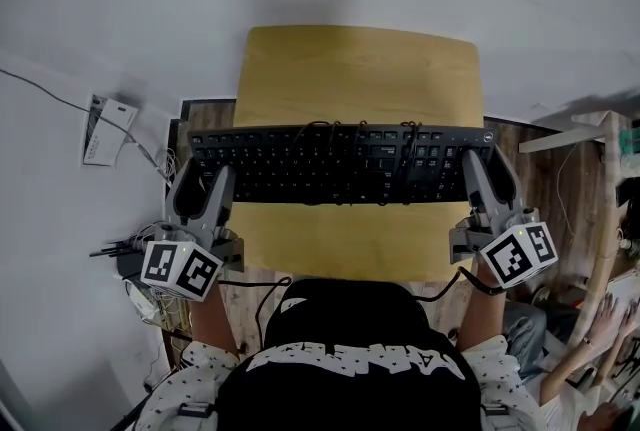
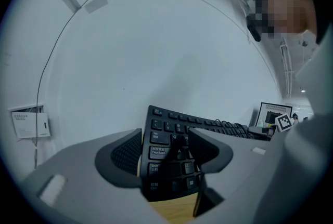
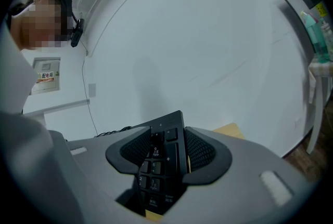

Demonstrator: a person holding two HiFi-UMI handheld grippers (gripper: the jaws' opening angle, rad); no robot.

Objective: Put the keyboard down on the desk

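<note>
The keyboard [image 1: 270,164] lies crosswise over the middle of the wooden surface [image 1: 360,69]. It is longer than the surface is wide, so both ends jut past the side edges. A thin shadow hugs its near edge. Bare wood stays open beyond it up to the far edge, and a narrower strip is free on the near side. Its own cable [image 1: 407,169] is looped on top of the keys towards the right.

The left gripper [image 1: 205,174] sits over the left end. In the left gripper view its jaws [image 2: 164,132] stand apart, released, with the outer one just beside the keyboard's [image 2: 158,137] end edge and the inner one over the keys. The right gripper [image 1: 482,164] mirrors this at the number pad. Its jaws [image 3: 167,132] are also apart, with the end keys [image 3: 156,166] showing in the gap. No view shows whether any pad actually touches the plastic.

Room at the sides is tight: a strip of wood floor [image 1: 208,111] and a white wall with a paper notice [image 1: 100,129] on the left, and a pale wooden frame [image 1: 600,219] on the right, with another person's hand [image 1: 600,319] near it. The near edge of the surface is hidden behind the holder's black shirt [image 1: 340,339] — and the tips of both keyboard ends are covered by the jaws.
</note>
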